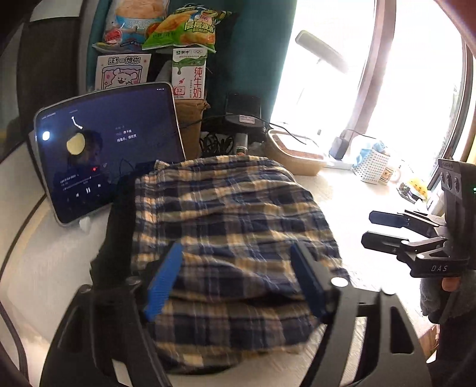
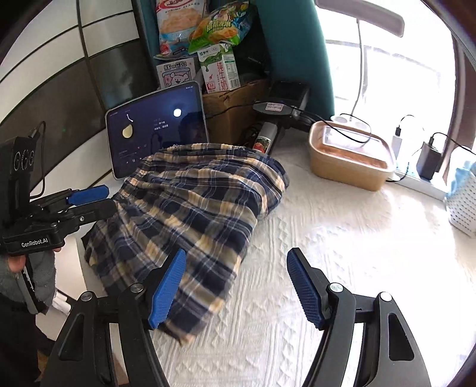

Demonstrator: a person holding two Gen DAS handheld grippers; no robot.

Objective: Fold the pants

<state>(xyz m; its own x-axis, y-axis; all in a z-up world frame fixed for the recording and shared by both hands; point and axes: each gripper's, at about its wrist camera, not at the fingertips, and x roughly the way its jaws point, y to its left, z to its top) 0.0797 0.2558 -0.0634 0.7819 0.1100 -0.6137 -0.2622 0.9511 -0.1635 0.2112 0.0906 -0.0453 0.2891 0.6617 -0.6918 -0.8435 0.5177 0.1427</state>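
The navy and yellow plaid pants [image 1: 232, 226] lie folded in a rumpled bundle on the white textured table cover [image 2: 342, 253]; they also show in the right wrist view [image 2: 196, 208]. My left gripper [image 1: 238, 262] is open and empty, hovering over the near part of the bundle; it shows at the left of the right wrist view [image 2: 101, 199]. My right gripper [image 2: 235, 268] is open and empty, above the bundle's near right corner and the bare cover; it shows at the right of the left wrist view [image 1: 372, 229].
A tablet [image 1: 110, 148] stands propped behind the pants on the left. Snack bags [image 1: 181, 26], a milk carton [image 1: 190, 74] and a cardboard box [image 2: 235, 110] sit behind. A brown lidded container [image 2: 351, 154], chargers and a white perforated basket [image 2: 464, 202] stand at the right.
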